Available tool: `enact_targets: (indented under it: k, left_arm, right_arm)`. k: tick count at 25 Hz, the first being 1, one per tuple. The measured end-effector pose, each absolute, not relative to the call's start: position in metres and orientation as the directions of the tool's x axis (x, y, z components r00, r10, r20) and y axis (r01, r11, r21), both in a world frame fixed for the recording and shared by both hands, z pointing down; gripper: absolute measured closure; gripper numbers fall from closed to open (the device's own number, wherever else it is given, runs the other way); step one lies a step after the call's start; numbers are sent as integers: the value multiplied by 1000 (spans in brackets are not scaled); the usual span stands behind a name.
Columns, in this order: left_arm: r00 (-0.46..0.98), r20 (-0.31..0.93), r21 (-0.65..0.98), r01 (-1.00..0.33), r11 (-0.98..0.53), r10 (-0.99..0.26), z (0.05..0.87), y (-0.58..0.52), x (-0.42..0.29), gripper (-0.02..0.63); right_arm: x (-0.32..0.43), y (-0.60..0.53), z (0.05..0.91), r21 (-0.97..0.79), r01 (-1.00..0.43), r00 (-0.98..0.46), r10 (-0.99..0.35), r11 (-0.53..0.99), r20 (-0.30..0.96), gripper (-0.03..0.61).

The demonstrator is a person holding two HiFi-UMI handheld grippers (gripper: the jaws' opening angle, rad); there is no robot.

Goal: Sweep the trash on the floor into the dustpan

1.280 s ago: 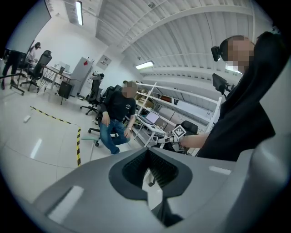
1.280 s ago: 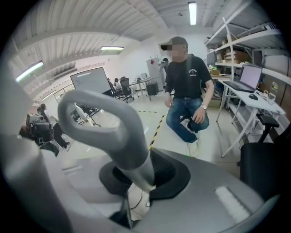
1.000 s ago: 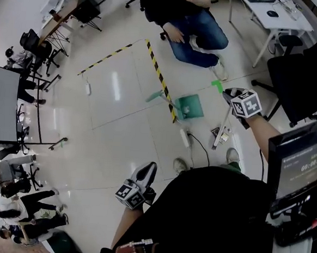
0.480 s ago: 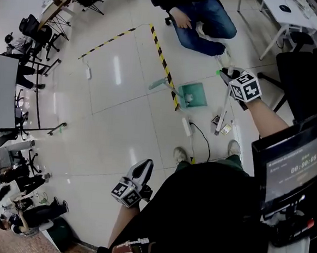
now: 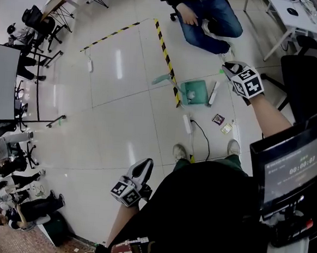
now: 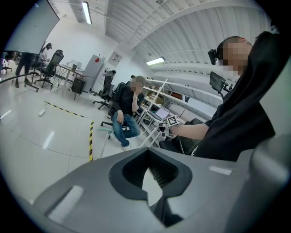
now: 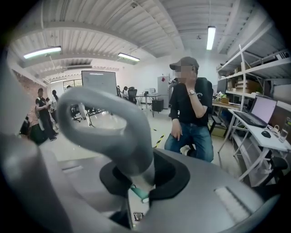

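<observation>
Plainly, the right gripper (image 5: 235, 73) has its jaws pressed around the smooth grey looped-handle broom (image 7: 113, 120), pinching the shaft just under the loop. In the head view the broom's pale lower end (image 5: 213, 93) reaches the floor just beside the green plastic long-handled dustpan (image 5: 195, 91), which lies on the tiles against the yellow-and-black striped floor tape (image 5: 166, 58). The left gripper (image 5: 144, 172) hangs low by the person's side, its jaws together with nothing between them.

The trash is a small dark wrapper (image 5: 218, 119) and a paler scrap (image 5: 227, 127), both near the dustpan's right side but apart from it.

The broom looks light and stiff. The loop probably stops the slick shaft from sliding up through the jaws, though a hold this high gives long leverage and little fine control, so short gentle strokes seem wise. The wrappers look thin and light and may skid or flip. The dustpan also looks light and could slide when nudged; its long handle seems the best place to steady it.
</observation>
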State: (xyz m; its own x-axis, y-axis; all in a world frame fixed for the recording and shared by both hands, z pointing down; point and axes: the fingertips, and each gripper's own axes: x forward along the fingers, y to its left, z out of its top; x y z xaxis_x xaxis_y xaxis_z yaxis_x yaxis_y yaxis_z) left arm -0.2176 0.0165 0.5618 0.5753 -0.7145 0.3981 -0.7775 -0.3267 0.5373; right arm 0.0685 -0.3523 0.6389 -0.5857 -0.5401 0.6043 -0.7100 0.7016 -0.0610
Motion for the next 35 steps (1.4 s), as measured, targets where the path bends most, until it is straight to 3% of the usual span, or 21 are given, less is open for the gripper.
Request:
enact_targets:
  k: [12, 22, 35]
  left_arm:
    - [606, 335, 556, -746, -368, -721, 562, 9, -202, 618]
    - [611, 333, 577, -735, -357, -718, 565, 16, -196, 618]
    - [557, 414, 548, -784, -292, -719, 578, 37, -221, 618]
  right_arm:
    - [132, -323, 598, -162, -796, -529, -539, 583, 655, 532]
    - [125, -286, 637, -192, -816, -494, -485, 546, 721, 532]
    - [91, -345, 669, -171, -822, -521, -596, 544, 610, 532]
